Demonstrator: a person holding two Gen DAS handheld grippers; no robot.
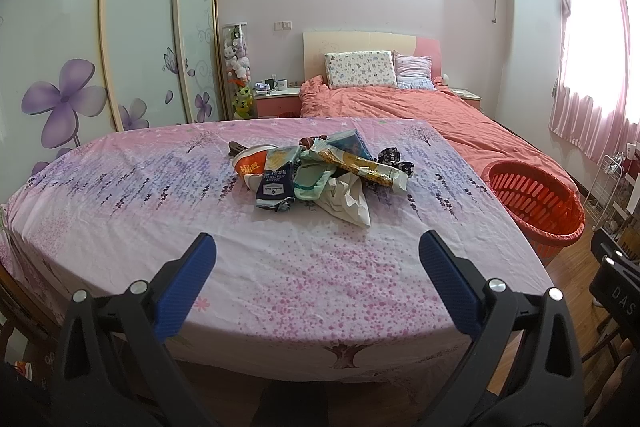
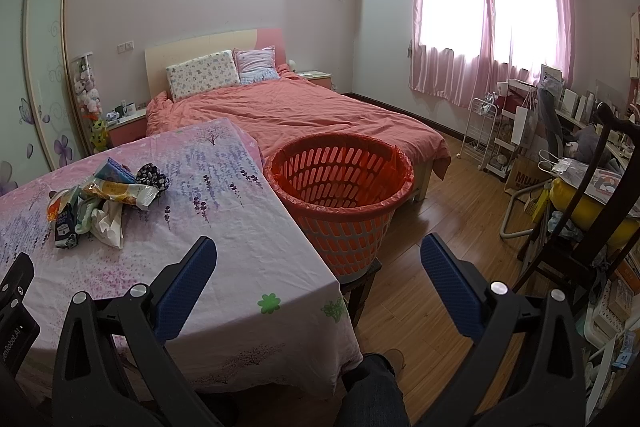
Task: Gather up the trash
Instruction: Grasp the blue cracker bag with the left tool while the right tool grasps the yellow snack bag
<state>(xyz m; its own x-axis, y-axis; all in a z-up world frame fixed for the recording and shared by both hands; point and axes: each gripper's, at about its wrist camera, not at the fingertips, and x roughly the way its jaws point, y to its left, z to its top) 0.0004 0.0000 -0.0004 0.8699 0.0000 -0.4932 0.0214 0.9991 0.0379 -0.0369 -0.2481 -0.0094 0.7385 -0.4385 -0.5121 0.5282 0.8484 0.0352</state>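
A pile of trash (image 1: 316,173) lies in the middle of a table with a pink flowered cloth (image 1: 160,211): snack wrappers, a dark blue packet, crumpled white tissue. It also shows in the right wrist view (image 2: 100,203). An orange basket lined with a red bag (image 2: 338,195) stands on a low stool at the table's right edge; it shows in the left wrist view (image 1: 536,205) too. My left gripper (image 1: 318,251) is open and empty, over the table's near part, short of the pile. My right gripper (image 2: 318,255) is open and empty, near the table's right corner and the basket.
A bed with a salmon cover (image 2: 288,115) stands behind the table. A dark wooden chair (image 2: 580,227) and cluttered shelves (image 2: 520,131) fill the right side. Wood floor (image 2: 440,219) lies between. A wardrobe with sliding doors (image 1: 100,39) is at the left.
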